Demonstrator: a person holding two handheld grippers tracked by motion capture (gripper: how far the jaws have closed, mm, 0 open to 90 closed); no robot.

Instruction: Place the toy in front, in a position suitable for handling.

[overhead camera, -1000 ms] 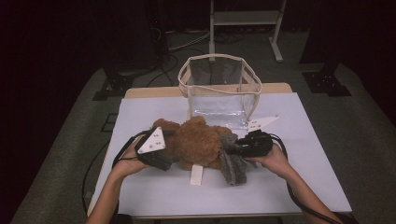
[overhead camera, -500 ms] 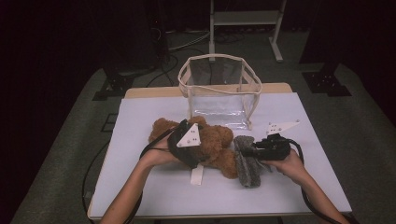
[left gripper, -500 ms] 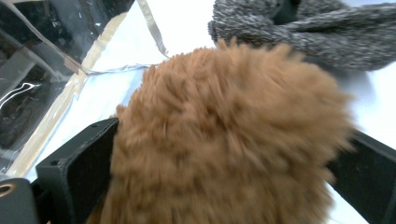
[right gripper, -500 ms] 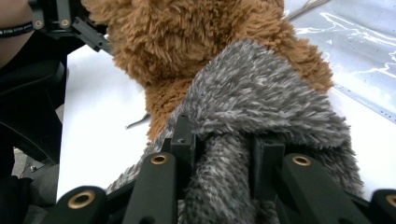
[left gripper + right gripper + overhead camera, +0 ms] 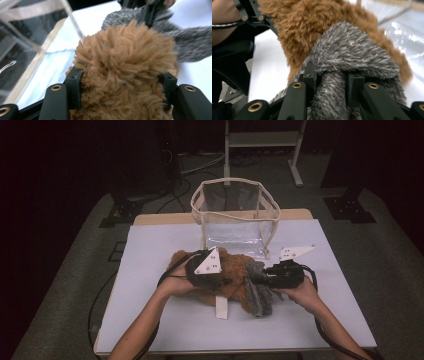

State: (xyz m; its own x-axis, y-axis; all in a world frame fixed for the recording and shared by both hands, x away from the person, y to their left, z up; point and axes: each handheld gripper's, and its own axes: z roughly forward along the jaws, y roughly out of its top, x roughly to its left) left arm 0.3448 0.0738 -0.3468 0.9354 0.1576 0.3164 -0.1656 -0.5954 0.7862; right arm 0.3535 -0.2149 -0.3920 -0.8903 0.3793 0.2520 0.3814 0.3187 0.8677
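A brown plush toy with a grey furry part lies on the white table, just in front of the basket. My left gripper sits over the toy's middle. Its jaws have just been closing, and in the left gripper view they press on a thick tuft of brown fur. My right gripper comes in from the right. In the right gripper view it is shut on the grey fur.
A see-through basket with cream-coloured trim stands at the back of the table, right behind the toy. A white tag pokes out from under the toy toward the front. Cables trail from both grippers off the front edge.
My left gripper has moved right, from the toy's left end to its middle, and now grips the brown fur. The right gripper has stayed on the grey part.
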